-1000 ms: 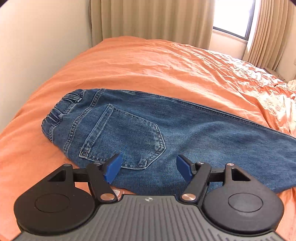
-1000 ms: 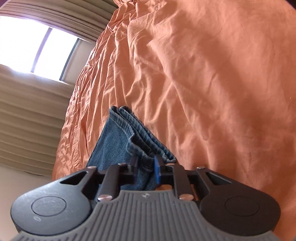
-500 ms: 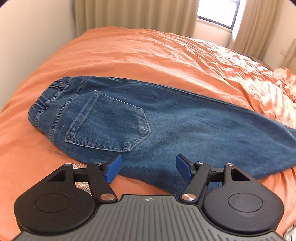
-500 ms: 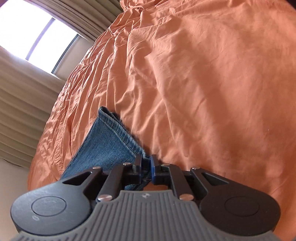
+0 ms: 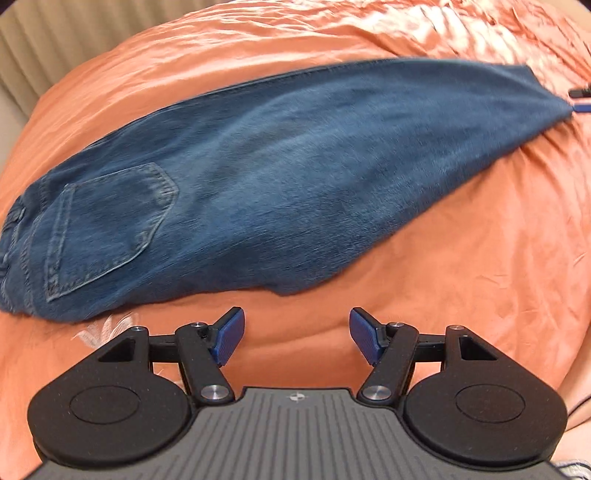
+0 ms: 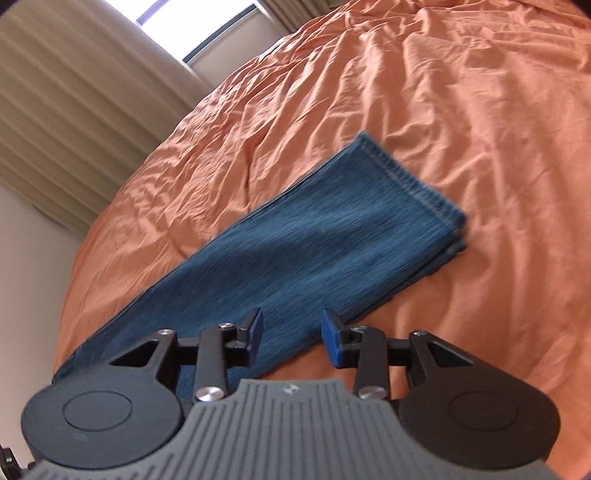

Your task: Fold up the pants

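Blue jeans (image 5: 258, 192) lie flat on the orange bed, folded lengthwise with one leg on the other. The back pocket (image 5: 107, 229) and waist are at the left, the leg cuffs at the far right. My left gripper (image 5: 295, 336) is open and empty, just short of the jeans' near edge. In the right wrist view the cuff end (image 6: 406, 181) of the legs (image 6: 295, 258) lies flat. My right gripper (image 6: 291, 332) is open and empty, over the near edge of the legs. Its fingertips (image 5: 580, 99) show at the cuff in the left wrist view.
The orange bedsheet (image 5: 461, 277) is wrinkled all around the jeans. Beige curtains (image 6: 74, 99) and a window (image 6: 207, 33) stand behind the bed. A wall runs along the bed's left side.
My right gripper has opened and let go of the cuffs, which now lie flat. My left gripper has pulled back and swung right, staying open.
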{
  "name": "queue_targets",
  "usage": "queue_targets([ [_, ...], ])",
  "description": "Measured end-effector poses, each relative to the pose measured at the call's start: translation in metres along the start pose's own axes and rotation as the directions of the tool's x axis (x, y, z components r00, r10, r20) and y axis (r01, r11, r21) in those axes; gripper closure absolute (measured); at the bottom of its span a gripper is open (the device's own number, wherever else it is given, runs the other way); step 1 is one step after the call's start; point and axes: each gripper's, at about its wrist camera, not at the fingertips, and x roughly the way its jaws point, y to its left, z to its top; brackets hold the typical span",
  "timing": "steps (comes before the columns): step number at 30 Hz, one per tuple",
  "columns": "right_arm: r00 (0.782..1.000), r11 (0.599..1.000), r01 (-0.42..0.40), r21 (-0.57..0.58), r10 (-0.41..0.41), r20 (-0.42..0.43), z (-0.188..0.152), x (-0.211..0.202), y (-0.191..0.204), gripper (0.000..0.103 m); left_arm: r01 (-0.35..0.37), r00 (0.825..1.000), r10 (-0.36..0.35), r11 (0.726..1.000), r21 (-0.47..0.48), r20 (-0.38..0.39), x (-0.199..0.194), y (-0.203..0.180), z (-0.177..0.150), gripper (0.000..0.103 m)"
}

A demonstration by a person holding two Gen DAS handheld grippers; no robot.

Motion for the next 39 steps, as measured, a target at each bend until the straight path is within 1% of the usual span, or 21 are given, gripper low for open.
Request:
queue_targets([
  [4, 0.999, 0.987, 0.049, -0.150, -0.052, -0.011, -0.037, 0.015, 0.049, 0.069, -0.023, 0.999, 0.023, 1.000, -0.015, -0.031, 0.024, -0.010, 0.009, 0.024],
  [7, 0.999, 0.979, 0.029, -0.204, -0.032, -0.012, -0.068, 0.022, 0.075, 0.069, -0.075, 0.997, 0.075, 0.993, -0.090, 0.002, 0.035, -0.007, 0.013, 0.024],
  [9, 1.000, 0.970, 0.016, -0.243, -0.022, -0.022, -0.086, 0.028, 0.092, 0.068, -0.092, 0.994, 0.100, 0.984, -0.150, 0.045, 0.033, -0.005, 0.012, 0.029],
  [10, 0.999, 0.960, 0.008, -0.278, -0.017, -0.029, -0.095, 0.031, 0.102, 0.068, -0.088, 0.992, 0.101, 0.983, -0.161, 0.071, 0.029, -0.004, 0.010, 0.032],
  [11, 0.999, 0.947, 0.002, -0.322, -0.015, -0.036, -0.104, 0.035, 0.113, 0.068, -0.085, 0.990, 0.102, 0.983, -0.163, 0.099, 0.023, -0.004, 0.007, 0.039],
  [12, 0.999, 0.926, -0.005, -0.378, -0.012, -0.043, -0.113, 0.039, 0.125, 0.068, -0.085, 0.987, 0.105, 0.983, -0.164, 0.122, 0.018, -0.003, 0.007, 0.050],
  [13, 0.999, 0.898, -0.019, -0.439, -0.003, -0.050, -0.122, 0.043, 0.138, 0.068, -0.077, 0.985, 0.099, 0.984, -0.161, 0.138, 0.014, -0.001, 0.007, 0.059],
  [14, 0.998, 0.867, -0.036, -0.497, 0.008, -0.060, -0.132, 0.047, 0.152, 0.068, -0.070, 0.985, 0.094, 0.984, -0.162, 0.145, 0.011, 0.002, 0.007, 0.078],
  [15, 0.997, 0.833, -0.055, -0.550, 0.019, -0.071, -0.142, 0.052, 0.167, 0.068, -0.054, 0.985, 0.080, 0.984, -0.167, 0.150, 0.007, 0.004, 0.010, 0.087],
  [17, 0.992, 0.761, -0.115, -0.638, 0.057, -0.110, -0.161, 0.060, 0.194, 0.068, -0.036, 0.983, 0.064, 0.986, -0.164, 0.171, -0.001, 0.009, 0.015, 0.096],
  [18, 0.988, 0.722, -0.146, -0.676, 0.077, -0.131, -0.171, 0.064, 0.208, 0.068, -0.043, 0.982, 0.068, 0.988, -0.146, 0.175, -0.003, 0.008, 0.022, 0.098],
  [20, 0.980, 0.630, -0.198, -0.751, 0.116, -0.161, -0.192, 0.071, 0.236, 0.068, -0.053, 0.983, 0.070, 0.993, -0.104, 0.172, -0.009, 0.006, 0.030, 0.100],
  [22, 0.973, 0.533, -0.229, -0.815, 0.151, -0.174, -0.211, 0.077, 0.261, 0.066, -0.065, 0.984, 0.074, 0.996, -0.059, 0.160, -0.016, 0.005, 0.037, 0.100],
  [24, 0.967, 0.441, -0.243, -0.864, 0.179, -0.181, -0.225, 0.081, 0.283, 0.063, -0.061, 0.988, 0.065, 0.998, -0.027, 0.141, -0.022, 0.004, 0.043, 0.101],
  [26, 0.962, 0.349, -0.249, -0.904, 0.199, -0.188, -0.238, 0.086, 0.303, 0.063, -0.049, 0.992, 0.048, 0.999, 0.008, 0.118, -0.027, 0.004, 0.046, 0.101],
  [29, 0.954, 0.233, -0.247, -0.940, 0.226, -0.195, -0.251, 0.096, 0.325, 0.063, -0.003, 0.997, 0.000, 0.999, 0.041, 0.077, -0.029, 0.009, 0.046, 0.102],
  [31, 0.951, 0.182, -0.254, -0.950, 0.228, -0.210, -0.254, 0.111, 0.339, 0.063, 0.030, 0.997, -0.033, 0.999, 0.042, 0.063, -0.029, 0.015, 0.046, 0.103],
  [33, 0.950, 0.152, -0.246, -0.957, 0.232, -0.207, -0.258, 0.122, 0.347, 0.063, 0.056, 0.996, -0.059, 0.998, 0.040, 0.065, -0.030, 0.022, 0.045, 0.103],
  [35, 0.953, 0.115, -0.224, -0.968, 0.232, -0.193, -0.264, 0.134, 0.354, 0.063, 0.056, 0.995, -0.059, 0.997, 0.044, 0.076, -0.029, 0.026, 0.046, 0.103],
  [36, 0.955, 0.100, -0.214, -0.972, 0.229, -0.186, -0.264, 0.139, 0.357, 0.063, 0.049, 0.995, -0.052, 0.998, 0.048, 0.081, -0.028, 0.027, 0.047, 0.103],
  [39, 0.957, 0.056, -0.191, -0.980, 0.233, -0.174, -0.270, 0.149, 0.365, 0.063, 0.059, 0.995, -0.062, 0.997, 0.045, 0.081, -0.026, 0.035, 0.047, 0.103],
])
